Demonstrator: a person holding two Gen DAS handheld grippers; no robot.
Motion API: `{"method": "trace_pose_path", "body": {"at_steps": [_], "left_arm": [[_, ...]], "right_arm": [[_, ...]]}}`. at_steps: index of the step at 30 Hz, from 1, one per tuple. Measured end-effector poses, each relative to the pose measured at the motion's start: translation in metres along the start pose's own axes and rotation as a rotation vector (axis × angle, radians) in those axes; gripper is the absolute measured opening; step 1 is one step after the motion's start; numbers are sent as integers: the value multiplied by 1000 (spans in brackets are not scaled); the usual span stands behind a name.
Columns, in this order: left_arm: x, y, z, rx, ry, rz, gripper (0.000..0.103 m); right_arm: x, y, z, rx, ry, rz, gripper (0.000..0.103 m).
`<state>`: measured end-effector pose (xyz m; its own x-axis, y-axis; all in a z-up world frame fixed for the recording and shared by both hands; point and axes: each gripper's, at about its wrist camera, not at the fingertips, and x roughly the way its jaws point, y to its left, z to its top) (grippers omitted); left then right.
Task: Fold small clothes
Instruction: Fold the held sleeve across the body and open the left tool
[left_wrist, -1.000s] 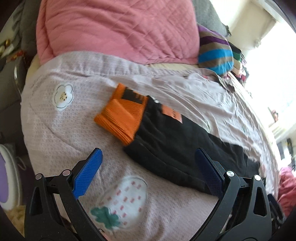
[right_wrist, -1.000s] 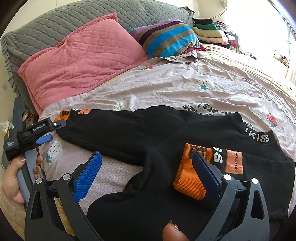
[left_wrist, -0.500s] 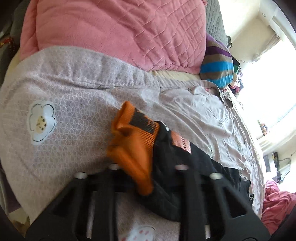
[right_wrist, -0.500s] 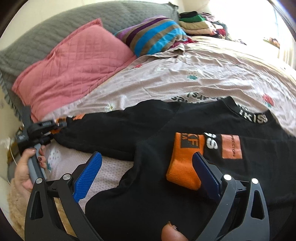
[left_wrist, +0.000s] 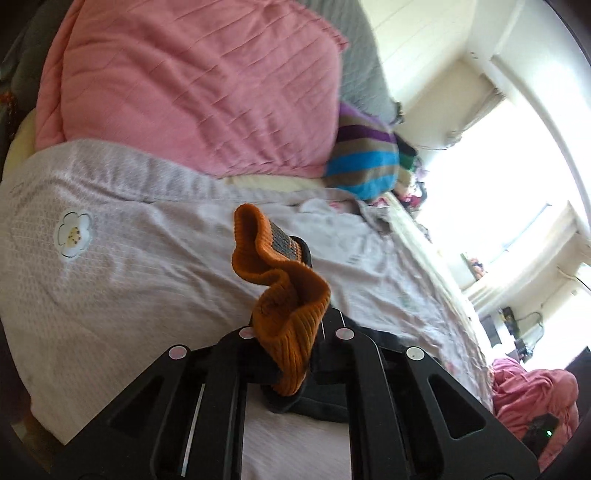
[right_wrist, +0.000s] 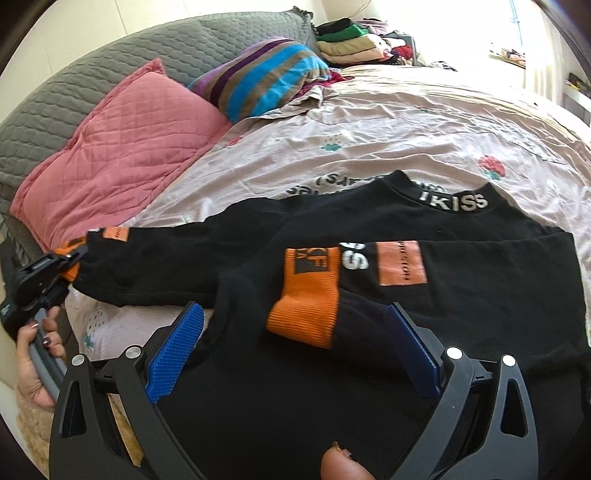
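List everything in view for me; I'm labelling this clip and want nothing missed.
Black top: one, black, orange patches, spread on the bed.
Orange cuffs: two; one folded onto the body, one pinched in the left claw.
Bedsheet: one, pale pink, printed.
Pink pillow: one, at the head of the bed.
Striped pillow: one, purple, blue, brown, beside the pink pillow.
Grey quilt: one, behind the pillows.
Folded clothes: a stack, far corner.
Left claw: black, shut on the cuff.
Right claw: blue pads, open above the top.
Hand: one, gripping the left claw's handle.
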<state>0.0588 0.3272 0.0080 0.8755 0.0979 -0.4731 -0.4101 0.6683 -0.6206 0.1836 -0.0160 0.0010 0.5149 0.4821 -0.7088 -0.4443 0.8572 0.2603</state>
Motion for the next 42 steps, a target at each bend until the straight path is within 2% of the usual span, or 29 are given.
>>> {"method": "trace_pose_path", "body": {"at_steps": [5,9,22,33,42], "left_arm": [[-15,-36,-13,61,-4,-74,4],[-23,-78,-29,124,20,-167,4],[-33,-145,-63,226,102,-284,4],[-25,-182,-93,282,181,-323,4],[8,-204,-136,321,321,-324,4]], "right_arm": [[-12,-13,-2,19,-15,-16,97],[-20,-22,-2,32,-28,-29,97],[-54,-62,-9,97,-88,-65,97],[-77,-105,-17,172,-129,-110,97],[-95,-136,-23,230,-156,-131,97]]}}
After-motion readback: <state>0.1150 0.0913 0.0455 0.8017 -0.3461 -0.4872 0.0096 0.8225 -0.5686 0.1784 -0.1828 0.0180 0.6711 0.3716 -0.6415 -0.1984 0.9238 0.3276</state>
